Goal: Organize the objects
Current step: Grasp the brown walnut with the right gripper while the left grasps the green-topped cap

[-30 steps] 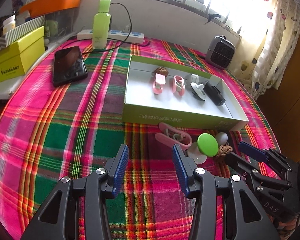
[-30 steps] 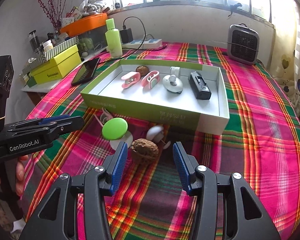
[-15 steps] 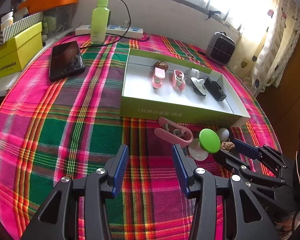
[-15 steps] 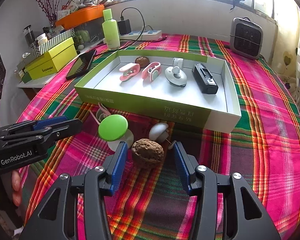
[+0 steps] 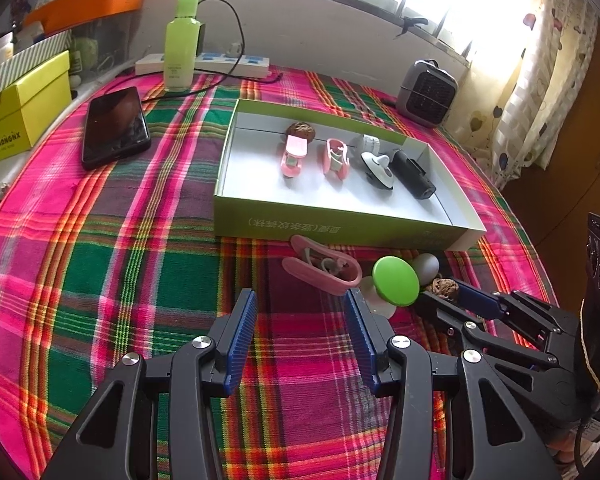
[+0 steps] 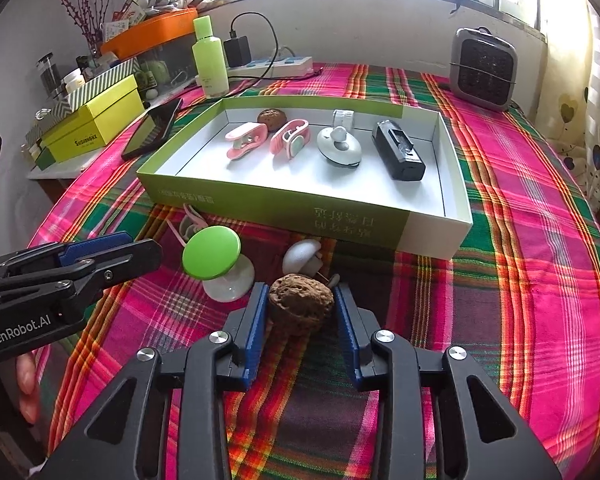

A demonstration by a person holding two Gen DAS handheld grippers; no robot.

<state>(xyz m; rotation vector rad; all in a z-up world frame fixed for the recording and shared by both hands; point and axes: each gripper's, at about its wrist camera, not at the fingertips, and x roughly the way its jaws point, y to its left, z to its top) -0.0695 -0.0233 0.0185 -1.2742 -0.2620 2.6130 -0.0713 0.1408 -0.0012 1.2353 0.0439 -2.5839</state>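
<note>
A brown walnut (image 6: 301, 308) sits on the plaid cloth between the blue pads of my right gripper (image 6: 300, 293). Its jaws are closing and both pads touch the nut's sides. Just beyond lie a green-topped white knob (image 6: 211, 254), a small white piece (image 6: 300, 260) and a pink clip (image 5: 320, 266). The open green box (image 6: 340, 224) behind holds a second walnut (image 6: 271, 117), two pink clips, a white disc (image 6: 339, 148) and a black device (image 6: 398, 154). My left gripper (image 5: 300, 304) hovers open over bare cloth, nothing between its fingers.
A black phone (image 5: 114, 130), a green bottle (image 5: 182, 42) and a power strip (image 5: 216, 64) lie at the back left. A yellow box (image 5: 20, 114) sits off the table's left edge. A small grey heater (image 5: 428, 94) stands at the back right.
My right gripper has edged forward around the walnut and its jaws have come in onto it. The left gripper stays in place, open.
</note>
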